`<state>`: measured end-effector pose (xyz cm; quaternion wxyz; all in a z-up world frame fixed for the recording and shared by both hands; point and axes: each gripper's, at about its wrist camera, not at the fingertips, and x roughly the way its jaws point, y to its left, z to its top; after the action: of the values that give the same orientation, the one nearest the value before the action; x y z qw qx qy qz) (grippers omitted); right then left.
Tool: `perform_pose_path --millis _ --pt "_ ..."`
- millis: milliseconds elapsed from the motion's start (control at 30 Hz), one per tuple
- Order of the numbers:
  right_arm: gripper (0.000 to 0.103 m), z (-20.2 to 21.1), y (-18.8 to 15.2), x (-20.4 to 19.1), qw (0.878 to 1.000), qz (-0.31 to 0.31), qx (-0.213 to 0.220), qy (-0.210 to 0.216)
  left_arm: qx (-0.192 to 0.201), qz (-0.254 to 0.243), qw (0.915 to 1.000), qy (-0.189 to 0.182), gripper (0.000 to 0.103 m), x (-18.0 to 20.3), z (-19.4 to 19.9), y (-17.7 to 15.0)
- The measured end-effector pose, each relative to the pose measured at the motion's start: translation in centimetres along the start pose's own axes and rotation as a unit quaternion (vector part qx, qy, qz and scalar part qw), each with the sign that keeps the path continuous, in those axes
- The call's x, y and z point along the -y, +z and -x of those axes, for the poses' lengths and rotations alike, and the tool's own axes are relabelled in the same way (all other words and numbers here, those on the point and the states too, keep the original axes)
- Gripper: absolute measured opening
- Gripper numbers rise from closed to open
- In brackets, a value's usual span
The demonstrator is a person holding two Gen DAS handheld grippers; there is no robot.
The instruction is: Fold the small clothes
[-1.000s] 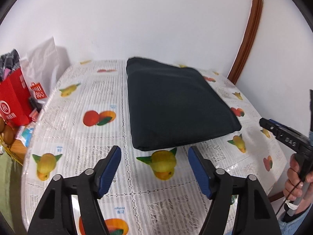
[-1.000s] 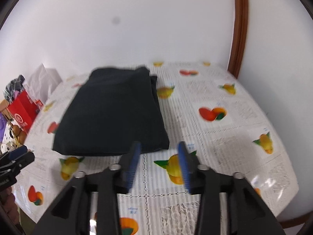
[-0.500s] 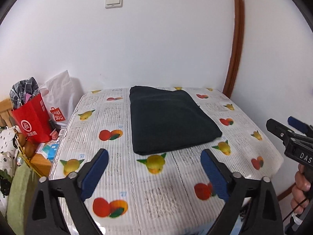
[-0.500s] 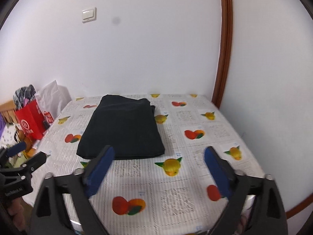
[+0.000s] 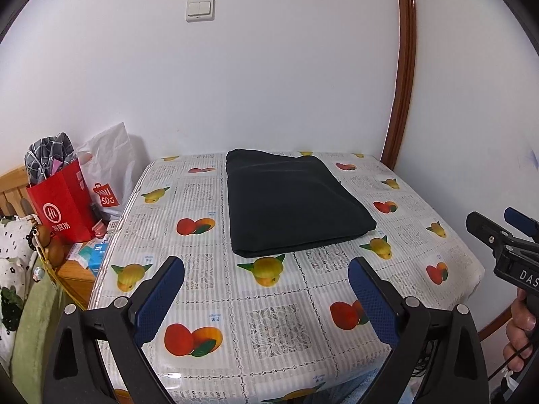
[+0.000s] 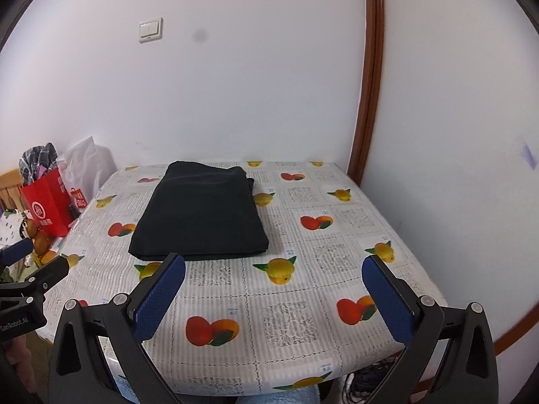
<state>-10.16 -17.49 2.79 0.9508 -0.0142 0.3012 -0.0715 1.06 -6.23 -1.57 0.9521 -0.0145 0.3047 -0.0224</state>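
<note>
On the table (image 5: pixel 448 269), toward the far wall side, the dark garment (image 5: pixel 289 202) lies as a flat folded rectangle, edges roughly squared, one thicker edge on its right side in the right wrist view (image 6: pixel 202 215). My left gripper (image 5: pixel 266 289) hangs over the near part of the fruit-print cloth, jaws spread wide, nothing between them. My right gripper (image 6: pixel 273 286) likewise: jaws wide apart, empty, well short of the garment. Looks to me like the fold is done and this is the release. To finish well I'd clear both grippers without snagging the near hem, check no layer sticks out at the right edge, then leave it alone.
</note>
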Motion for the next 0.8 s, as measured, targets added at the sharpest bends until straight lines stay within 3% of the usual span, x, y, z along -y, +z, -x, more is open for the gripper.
perform_pose_path --millis 800 --pt "0.103 0.70 -0.36 0.34 1.000 0.003 0.002 -0.011 -0.004 0.002 1.0000 0.002 0.099 0.07 -0.03 0.10"
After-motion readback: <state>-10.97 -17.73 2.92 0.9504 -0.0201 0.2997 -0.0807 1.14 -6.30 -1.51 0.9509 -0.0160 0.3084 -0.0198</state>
